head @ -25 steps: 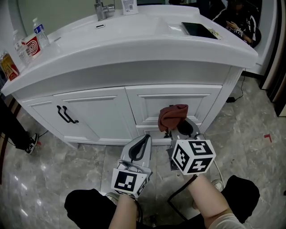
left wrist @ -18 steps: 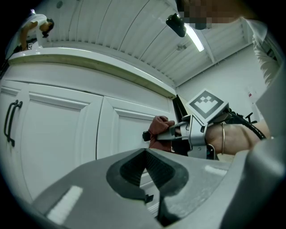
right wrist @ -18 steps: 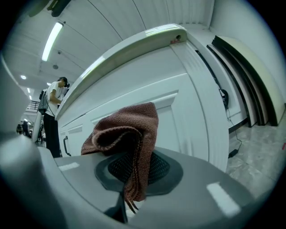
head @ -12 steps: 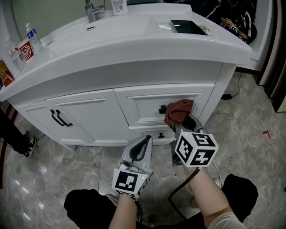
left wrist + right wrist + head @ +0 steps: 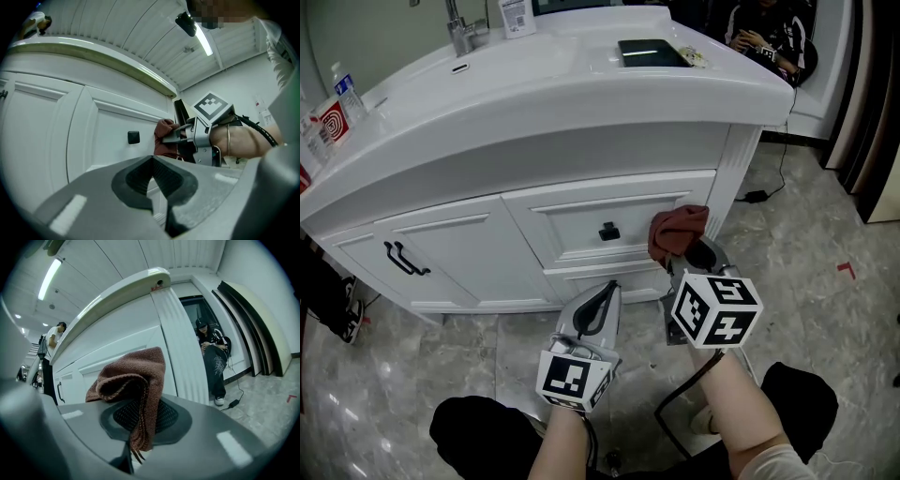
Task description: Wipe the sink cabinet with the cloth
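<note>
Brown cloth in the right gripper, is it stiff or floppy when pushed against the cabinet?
Probably floppy: the cloth folds and droops over the right gripper. Likely light and grippy, since its knit looks coarse and loose threads hang.

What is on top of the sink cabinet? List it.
On the white countertop: a faucet, a dark flat rectangle, a water bottle and a red-and-white carton. The counter's left end runs out of frame, and whatever lies beneath the rectangle is covered.

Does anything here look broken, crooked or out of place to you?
Nothing stands out. The sink cabinet looks undamaged and closed. The right gripper holds the cloth up near its front; the left gripper is shut and empty.
</note>
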Available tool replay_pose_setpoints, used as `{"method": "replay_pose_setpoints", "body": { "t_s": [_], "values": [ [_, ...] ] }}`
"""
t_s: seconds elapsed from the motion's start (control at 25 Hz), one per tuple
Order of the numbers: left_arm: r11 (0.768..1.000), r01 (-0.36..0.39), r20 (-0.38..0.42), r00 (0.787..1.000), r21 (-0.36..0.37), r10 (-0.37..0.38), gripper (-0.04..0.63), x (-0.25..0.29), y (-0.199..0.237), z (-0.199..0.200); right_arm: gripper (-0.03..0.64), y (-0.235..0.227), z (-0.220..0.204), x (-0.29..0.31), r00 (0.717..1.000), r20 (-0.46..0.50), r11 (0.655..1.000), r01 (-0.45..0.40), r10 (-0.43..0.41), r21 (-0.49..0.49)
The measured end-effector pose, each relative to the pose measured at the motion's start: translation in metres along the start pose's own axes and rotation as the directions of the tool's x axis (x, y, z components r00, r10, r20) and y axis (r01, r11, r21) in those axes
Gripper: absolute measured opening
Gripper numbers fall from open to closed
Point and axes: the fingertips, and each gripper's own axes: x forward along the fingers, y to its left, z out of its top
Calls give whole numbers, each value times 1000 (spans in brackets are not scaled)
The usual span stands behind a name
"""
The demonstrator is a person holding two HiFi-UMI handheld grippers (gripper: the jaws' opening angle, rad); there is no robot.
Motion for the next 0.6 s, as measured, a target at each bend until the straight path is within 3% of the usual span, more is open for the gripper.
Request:
{"method": "replay_pose_setpoints", "body": {
  "t_s": [0.32,0.48,0.6],
  "values": [
    [999,39,-6,999,18,-39,0,4,-20,-12,78,-40,0,-19,994,22,993,103,-104,51],
    [997,21,-18,1000,68,-20,0,-15,-6,-17,78,-11,-17,-11,999,14,998,40,-40,51],
    [997,-50,-23,998,53,52,0,-33,22,-12,78,33,-39,0,998,-22,998,-54,55,43]
  ]
}}
